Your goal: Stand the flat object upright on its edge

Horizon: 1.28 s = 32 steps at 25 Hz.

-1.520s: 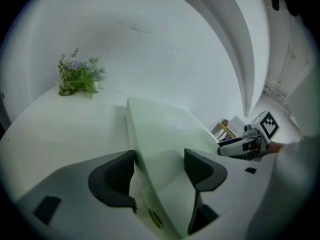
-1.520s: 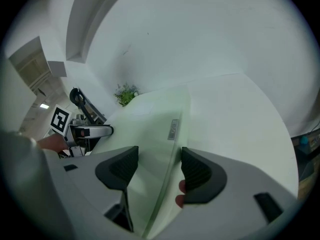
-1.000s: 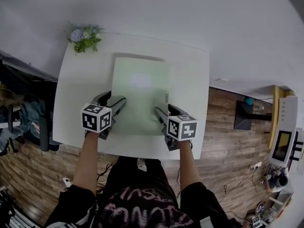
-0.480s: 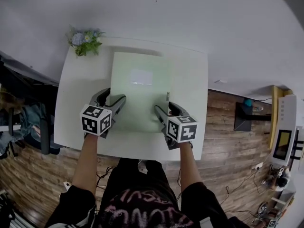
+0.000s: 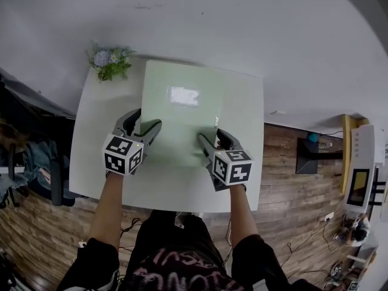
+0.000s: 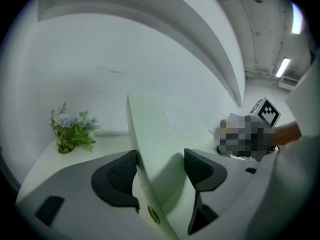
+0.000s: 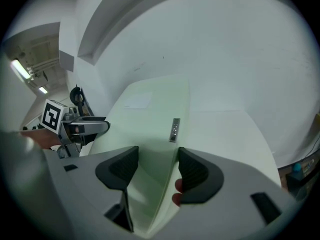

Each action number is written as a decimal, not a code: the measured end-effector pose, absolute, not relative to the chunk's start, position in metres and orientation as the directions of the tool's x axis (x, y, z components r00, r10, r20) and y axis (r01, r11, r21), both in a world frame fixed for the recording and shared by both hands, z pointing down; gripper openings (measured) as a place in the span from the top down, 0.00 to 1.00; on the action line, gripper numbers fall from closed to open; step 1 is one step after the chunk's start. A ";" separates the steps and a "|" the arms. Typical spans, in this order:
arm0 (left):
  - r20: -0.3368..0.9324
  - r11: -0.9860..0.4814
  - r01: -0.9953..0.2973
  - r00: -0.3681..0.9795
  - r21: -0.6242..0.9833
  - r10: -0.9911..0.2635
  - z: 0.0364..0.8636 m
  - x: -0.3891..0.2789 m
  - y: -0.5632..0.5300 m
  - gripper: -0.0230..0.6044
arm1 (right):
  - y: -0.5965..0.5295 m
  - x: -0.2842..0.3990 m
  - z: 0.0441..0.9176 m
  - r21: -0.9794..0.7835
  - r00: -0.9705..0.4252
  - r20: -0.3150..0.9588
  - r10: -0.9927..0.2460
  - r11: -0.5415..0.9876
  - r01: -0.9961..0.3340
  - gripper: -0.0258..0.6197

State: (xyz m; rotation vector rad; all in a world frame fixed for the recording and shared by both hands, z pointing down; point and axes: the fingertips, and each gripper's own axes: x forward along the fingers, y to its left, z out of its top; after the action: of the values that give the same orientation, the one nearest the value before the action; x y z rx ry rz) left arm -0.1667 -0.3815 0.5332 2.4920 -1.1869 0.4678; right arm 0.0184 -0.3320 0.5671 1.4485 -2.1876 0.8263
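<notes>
A pale green flat board [image 5: 182, 120] with a white label [image 5: 183, 96] leans over the white table [image 5: 97, 138]. Its far edge is lifted toward the wall, and its near edge is low between my hands. My left gripper [image 5: 143, 126] is shut on the board's left edge. In the left gripper view the board [image 6: 165, 134] runs between that gripper's [image 6: 160, 166] pads. My right gripper [image 5: 212, 139] is shut on the right edge, just below a small grey strip [image 5: 214, 121]. In the right gripper view the board [image 7: 145, 119] passes through those jaws [image 7: 157, 166].
A small pot of flowers [image 5: 109, 59] stands at the table's far left corner, close to the board's lifted edge. A white wall runs right behind the table. A dark chair [image 5: 36, 162] is at the left, and a white device [image 5: 364, 162] stands on the wooden floor at the right.
Both grippers have swung the board's far edge up and toward the wall, so it stands steeper. My hands stayed at its sides.
</notes>
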 end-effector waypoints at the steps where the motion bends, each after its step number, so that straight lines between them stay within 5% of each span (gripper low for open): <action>1: 0.418 -0.598 -0.787 0.599 0.151 -0.683 0.530 -0.167 -0.385 0.47 | -0.335 0.019 0.565 -0.249 -0.387 0.600 -0.700 0.297 -0.922 0.56; 32: -0.044 -0.514 -0.842 0.527 -0.162 -0.849 0.485 -0.154 -0.372 0.47 | -0.354 0.034 0.525 -0.044 -0.385 0.205 -0.900 0.385 -0.922 0.56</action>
State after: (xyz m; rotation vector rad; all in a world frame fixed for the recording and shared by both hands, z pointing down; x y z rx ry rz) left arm -0.1543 -0.3720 0.4855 2.8849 -1.6117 0.0668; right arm 0.0342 -0.3543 0.5254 1.6500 -2.4887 0.2264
